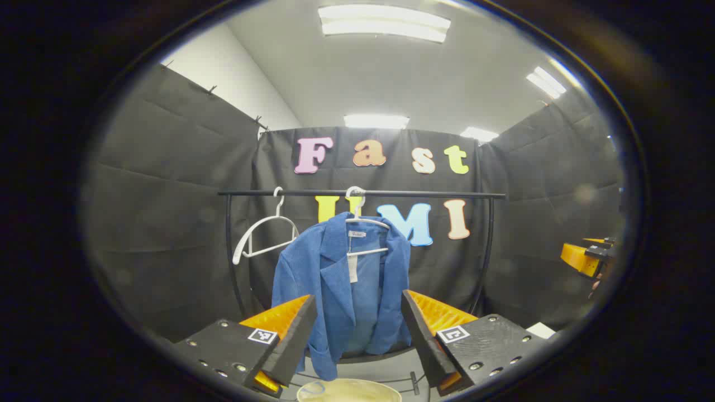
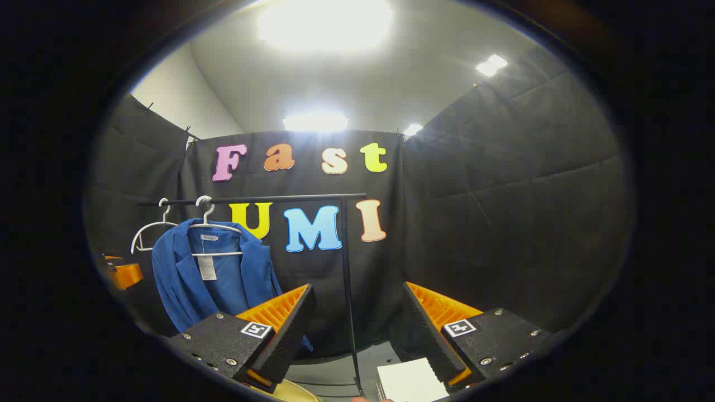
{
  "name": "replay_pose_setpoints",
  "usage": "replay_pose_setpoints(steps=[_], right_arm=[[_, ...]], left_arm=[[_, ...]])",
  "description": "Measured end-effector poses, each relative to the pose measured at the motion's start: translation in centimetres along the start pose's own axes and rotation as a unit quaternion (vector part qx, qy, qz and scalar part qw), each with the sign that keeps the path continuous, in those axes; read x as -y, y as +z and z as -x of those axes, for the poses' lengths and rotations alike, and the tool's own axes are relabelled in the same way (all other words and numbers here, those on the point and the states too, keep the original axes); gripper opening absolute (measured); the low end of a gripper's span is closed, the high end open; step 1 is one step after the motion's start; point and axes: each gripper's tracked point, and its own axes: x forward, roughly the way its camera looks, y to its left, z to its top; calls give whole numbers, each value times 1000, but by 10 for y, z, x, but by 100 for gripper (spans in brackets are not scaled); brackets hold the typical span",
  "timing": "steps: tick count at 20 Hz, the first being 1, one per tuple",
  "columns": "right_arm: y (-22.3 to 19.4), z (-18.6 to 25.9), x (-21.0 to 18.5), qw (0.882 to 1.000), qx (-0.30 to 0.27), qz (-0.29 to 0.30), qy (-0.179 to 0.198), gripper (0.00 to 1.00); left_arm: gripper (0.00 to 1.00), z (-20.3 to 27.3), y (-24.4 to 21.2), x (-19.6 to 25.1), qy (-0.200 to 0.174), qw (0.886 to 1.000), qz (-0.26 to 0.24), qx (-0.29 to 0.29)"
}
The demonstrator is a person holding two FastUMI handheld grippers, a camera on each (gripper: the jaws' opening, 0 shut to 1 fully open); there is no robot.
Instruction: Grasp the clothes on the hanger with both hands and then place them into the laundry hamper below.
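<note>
Blue jacket [image 1: 346,290] on white hanger [image 1: 366,223] (rail [image 1: 363,193] up top); L gripper [image 1: 357,335] & R gripper [image 2: 357,329] both spread wide, empty, short of jacket.

Count of things in the booth

There are two white hangers [image 1: 262,234] on one black rail [image 1: 363,193], and one blue jacket [image 1: 343,290] hangs on one of them; the other is bare. There are two grippers, the left gripper [image 1: 357,335] and the right gripper [image 2: 357,335], one hamper rim [image 1: 349,391], and one white card [image 2: 410,379].
</note>
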Motion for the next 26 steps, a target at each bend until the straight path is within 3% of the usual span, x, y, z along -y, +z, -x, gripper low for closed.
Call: replay_pose_setpoints(steps=[6,13,19,26], right_arm=[[-7,-3,-12,1000,-7,18,0,96],[-15,11,-27,999,-23,20,28,96],[-22,10,-67,996,-38,21,74,96],[11,-12,-114,992,-23,13,122,96]], left_arm=[[88,15,-10,-9,11,1000,2,-6],[88,24,-38,-19,21,999,17,-27],[87,48,-54,-45,46,997,36,-43],[87,70,-37,-70,75,995,42,-42]])
